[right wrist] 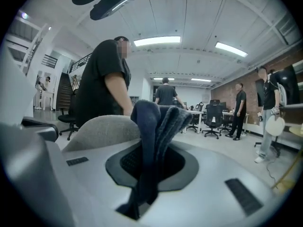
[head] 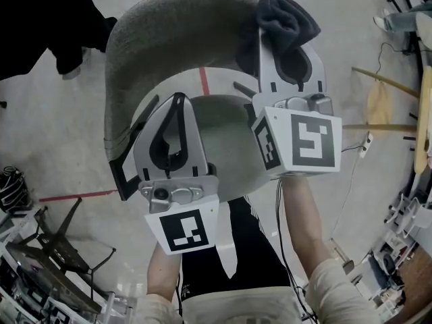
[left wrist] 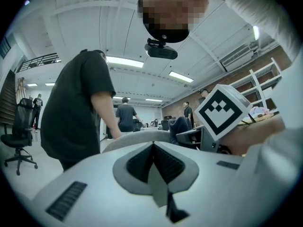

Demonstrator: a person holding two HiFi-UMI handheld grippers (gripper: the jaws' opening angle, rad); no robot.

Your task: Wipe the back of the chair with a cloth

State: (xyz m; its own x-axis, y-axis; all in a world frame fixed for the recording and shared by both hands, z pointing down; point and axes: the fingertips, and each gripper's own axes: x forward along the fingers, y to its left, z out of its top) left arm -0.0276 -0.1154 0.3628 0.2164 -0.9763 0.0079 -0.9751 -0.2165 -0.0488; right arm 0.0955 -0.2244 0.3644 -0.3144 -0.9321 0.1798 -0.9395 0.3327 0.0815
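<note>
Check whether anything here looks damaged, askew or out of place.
Nothing stands out. The right gripper holds the dark cloth bunched by the top edge of the chair back; the left gripper is shut and empty.

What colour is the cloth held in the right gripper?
Dark blue; the cloth shows best in the right gripper view.

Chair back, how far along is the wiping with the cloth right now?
Done: the dark blue folded cloth is clamped in the right tool. In hand: it sits at the right end of the top rim of the grey upholstered chair back, though contact is unclear. Left: apparently the whole sweep along the back; no wiped patch shows. The left tool is shut, empty, above the seat.
</note>
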